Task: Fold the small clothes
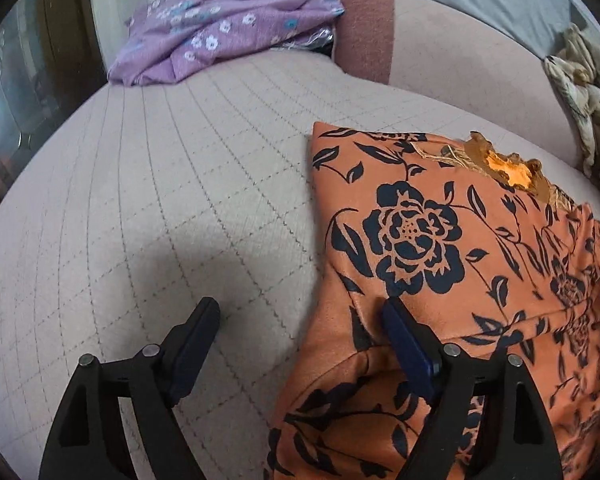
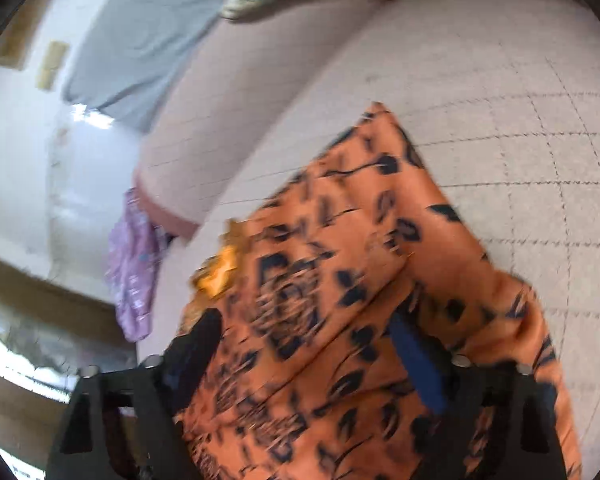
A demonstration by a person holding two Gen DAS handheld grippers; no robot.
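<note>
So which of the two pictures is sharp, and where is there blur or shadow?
Left wrist view: sharp, edges curved by the lens, a soft shadow on the sofa seat. Right wrist view: motion blur smears the orange garment print; glare whitens the left side.

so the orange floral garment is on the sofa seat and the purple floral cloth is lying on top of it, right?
Not quite. The orange floral garment is on the sofa seat, but the purple floral cloth is not on top of it. It lies apart, at the far end of the seat beside the armrest, with bare cushion between the two. The left wrist view shows this.
</note>
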